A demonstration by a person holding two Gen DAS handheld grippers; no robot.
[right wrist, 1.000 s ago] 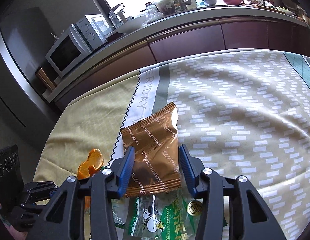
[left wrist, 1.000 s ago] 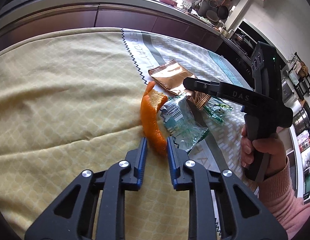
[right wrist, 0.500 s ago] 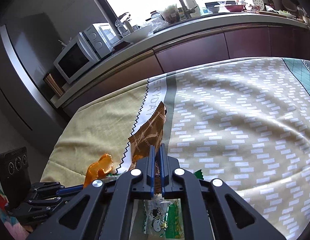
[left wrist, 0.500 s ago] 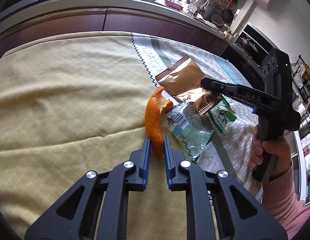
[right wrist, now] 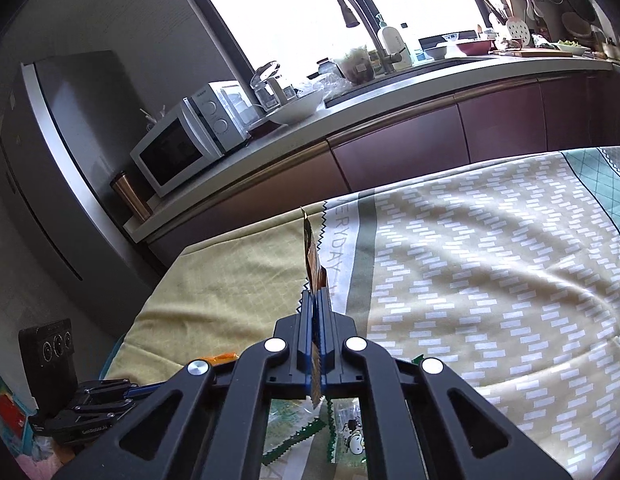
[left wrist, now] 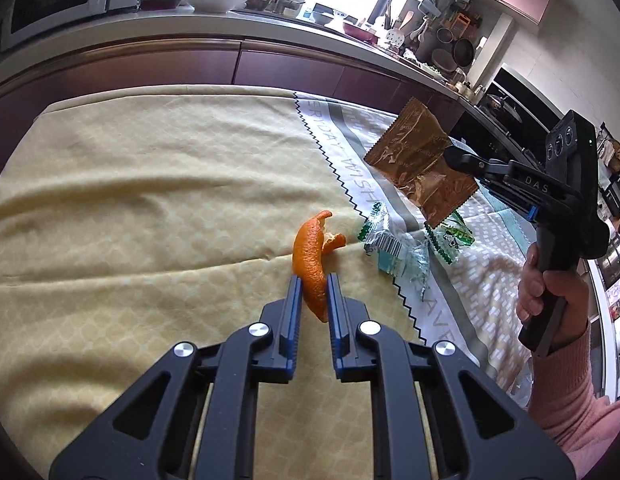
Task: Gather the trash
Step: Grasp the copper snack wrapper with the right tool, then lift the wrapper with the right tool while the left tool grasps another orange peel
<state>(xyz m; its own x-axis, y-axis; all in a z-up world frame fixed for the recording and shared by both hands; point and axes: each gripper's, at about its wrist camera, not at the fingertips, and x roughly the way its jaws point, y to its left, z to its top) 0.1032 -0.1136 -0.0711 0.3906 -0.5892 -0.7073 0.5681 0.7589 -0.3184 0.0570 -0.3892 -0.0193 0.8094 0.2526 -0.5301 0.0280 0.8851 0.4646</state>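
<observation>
I am pinching the orange peel (left wrist: 310, 264) with my left gripper (left wrist: 313, 284); its blue-padded fingers (left wrist: 294, 300) are standing narrowly apart, closed onto the lower end of the peel, while the upper end is curling away in front of them over the yellow part of the cloth-covered worktop (left wrist: 150, 184).

My right gripper (right wrist: 314, 300) is clamping the brown snack wrapper (left wrist: 421, 164), its fingers (right wrist: 308, 320) pressed fully together on it. In the left wrist view the wrapper is hanging clear above the cloth, tilted, with one serrated end up and the other down. In the right wrist view I am seeing it edge-on, sticking up as a thin strip beyond the fingertips. My hand (left wrist: 549, 292), in a pink sleeve (left wrist: 577, 396), is gripping the handle of that tool.

Two more pieces of trash are lying on the patterned stripe of the cloth: a crumpled clear wrapper with a barcode (left wrist: 393, 248), just beside the peel, and a green and white wrapper (left wrist: 449, 240) just beyond it, below the lifted brown one.
</observation>
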